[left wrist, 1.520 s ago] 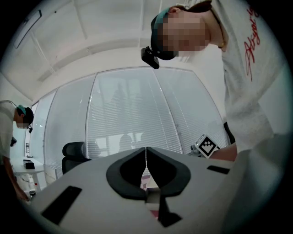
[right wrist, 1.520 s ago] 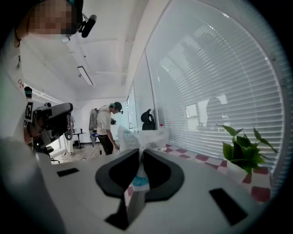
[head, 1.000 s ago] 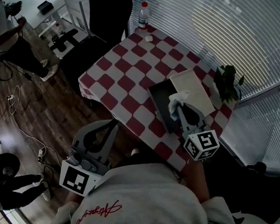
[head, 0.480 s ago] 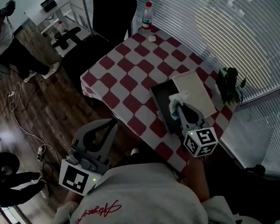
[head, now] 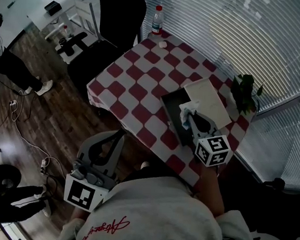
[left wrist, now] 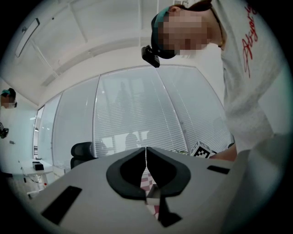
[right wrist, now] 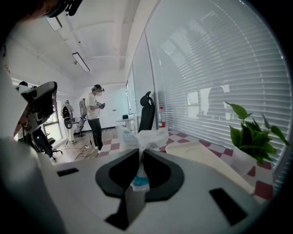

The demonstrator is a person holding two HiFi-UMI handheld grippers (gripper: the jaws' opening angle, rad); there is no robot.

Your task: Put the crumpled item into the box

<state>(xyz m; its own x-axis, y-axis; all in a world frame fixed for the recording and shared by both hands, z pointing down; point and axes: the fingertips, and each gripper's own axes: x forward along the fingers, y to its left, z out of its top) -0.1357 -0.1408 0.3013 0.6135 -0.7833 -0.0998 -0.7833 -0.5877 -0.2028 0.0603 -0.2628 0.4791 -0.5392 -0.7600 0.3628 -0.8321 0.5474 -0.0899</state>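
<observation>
A crumpled white item with blue print (head: pixel 189 112) (right wrist: pixel 145 137) is pinched in my right gripper (head: pixel 190 114) (right wrist: pixel 141 153), which is shut on it. It hangs over the dark open box (head: pixel 173 109) on the red-and-white checked table (head: pixel 143 79). The box's pale lid (head: pixel 206 99) (right wrist: pixel 201 153) lies just to the right. My left gripper (head: pixel 118 136) (left wrist: pixel 145 153) is shut with nothing in it, held off the table's near edge above the wooden floor.
A potted green plant (head: pixel 245 89) (right wrist: pixel 249 132) stands at the table's right edge by the blinds. A bottle (head: pixel 157 19) and a small white ball (head: pixel 162 45) sit at the far corner. A black office chair (head: pixel 118 7) stands beyond. People stand at the far left of the room.
The right gripper with the crumpled item has shifted slightly over the box. The head view has drifted a little. The left gripper has stayed in place.
</observation>
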